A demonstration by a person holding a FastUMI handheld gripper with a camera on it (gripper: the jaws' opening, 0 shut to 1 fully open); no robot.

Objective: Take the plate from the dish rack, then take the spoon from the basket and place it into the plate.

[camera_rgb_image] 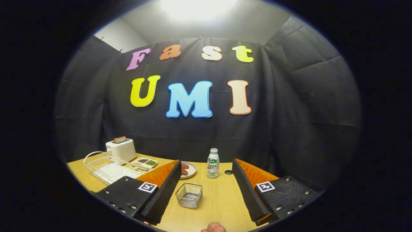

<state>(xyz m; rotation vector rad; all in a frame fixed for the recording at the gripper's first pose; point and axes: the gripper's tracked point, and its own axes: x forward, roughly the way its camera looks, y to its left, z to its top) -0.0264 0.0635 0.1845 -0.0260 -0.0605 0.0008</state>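
My gripper (206, 166) is open above the wooden table (222, 206), fingers spread wide with nothing between the pads. A small wire basket (189, 195) stands on the table between the fingers, close to the left one; I cannot make out a spoon in it. A white wire dish rack (109, 168) sits beyond the left finger, and no plate stands out in it. A round plate (190, 169) with dark reddish pieces on it lies on the table just past the left fingertip, partly hidden by that finger.
A white toaster (121, 149) with a slice in it stands behind the rack. Beside it lies a small divided tray (146, 162). A small drink bottle (212, 163) stands upright ahead between the fingertips, next to a round hole (228, 172) in the table. Part of a hand (213, 227) shows nearest me.
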